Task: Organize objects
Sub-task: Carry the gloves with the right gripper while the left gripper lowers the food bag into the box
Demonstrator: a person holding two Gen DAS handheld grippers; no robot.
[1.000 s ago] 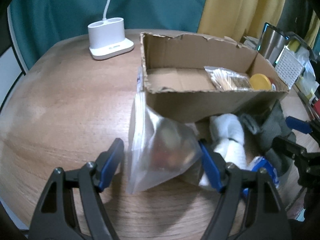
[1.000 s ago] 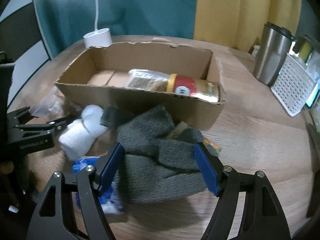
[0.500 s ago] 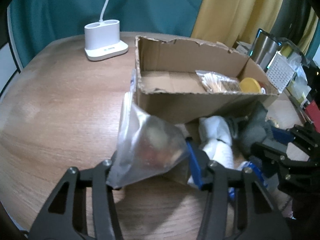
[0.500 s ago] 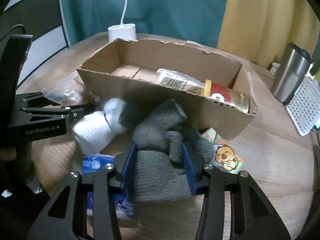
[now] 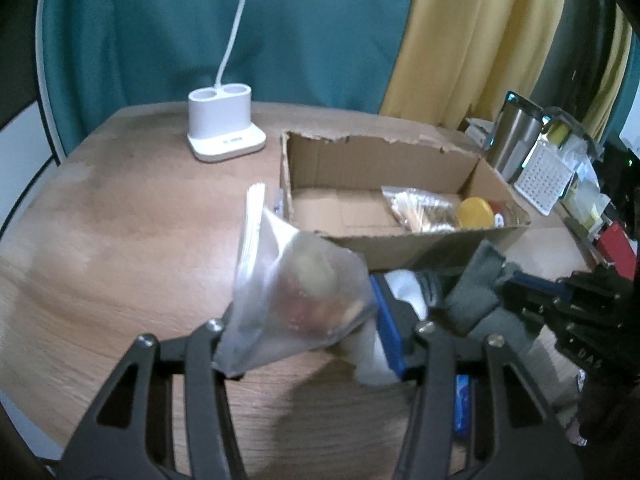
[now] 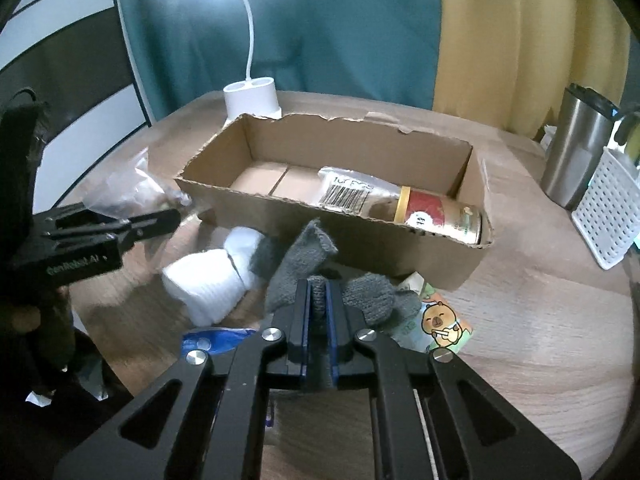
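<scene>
Beside the cardboard box (image 6: pixel 332 184) on the wooden bench (image 5: pixel 120 240), both claws are working just in front of its near wall. The left claw (image 5: pixel 308 320) is gripping a clear zip bag (image 5: pixel 296 280) with blurred small items inside, its jaws partly closed on the bag's lower end; the bag is sitting tilted, its long axis running from the claw up toward the box's near left corner, sealed edge uppermost. The right claw (image 6: pixel 318 300) is pinching a fold of a grey knitted sock (image 6: pixel 304 256), jaws nearly together, and the sock's free end is sticking up toward the box's near wall. A white rolled sock (image 6: pixel 216 276) is lying just left of the grey one, also before the box. Inside the box, a jar (image 6: pixel 436 216) is lying on its side along the near wall at the right end, yellow lid pointing left, beside a barcoded packet (image 6: pixel 352 192).
</scene>
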